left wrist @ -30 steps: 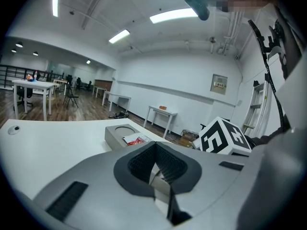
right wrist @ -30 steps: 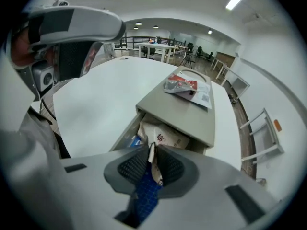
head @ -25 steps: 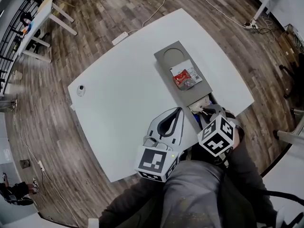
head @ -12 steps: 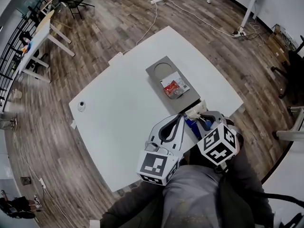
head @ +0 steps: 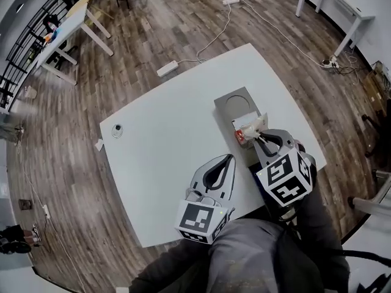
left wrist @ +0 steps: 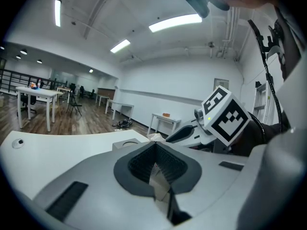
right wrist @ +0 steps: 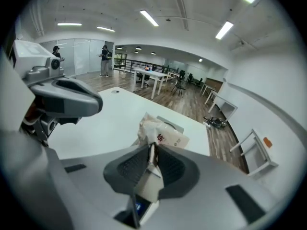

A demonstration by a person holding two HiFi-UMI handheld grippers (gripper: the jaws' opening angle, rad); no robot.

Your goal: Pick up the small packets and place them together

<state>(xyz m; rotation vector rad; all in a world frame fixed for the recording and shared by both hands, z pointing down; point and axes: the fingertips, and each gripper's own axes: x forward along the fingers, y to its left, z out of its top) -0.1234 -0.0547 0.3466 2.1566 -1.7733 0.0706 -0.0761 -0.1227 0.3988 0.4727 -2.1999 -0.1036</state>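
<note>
Packet: a pale, crumpled small packet [head: 250,126] [right wrist: 160,132] with red print, right of the head view's centre, held over the near end of the tray.
Right gripper [head: 259,137] [right wrist: 151,150]: jaws drawn narrow, pinching the packet's lower edge between the dark pads; its marker cube sits lower right in the head view.
Red packet [head: 239,138]: a scrap of red just below and left of the held packet, on the tray, mostly hidden.
Tray [head: 235,102]: gray, oblong, with a round recess at its far end; it lies on the right part of the table.
Left gripper [head: 229,159] [left wrist: 154,147]: jaws closed together with nothing between them, lower centre of the head view, over the table's near side, just left of the right gripper.
Table [head: 171,145]: white, filling the middle of the head view.
Round object [head: 116,129]: small, near the table's left corner, well apart from the tray.
Power strip [head: 167,68]: white, on the wood floor above the table in the frame.
</note>
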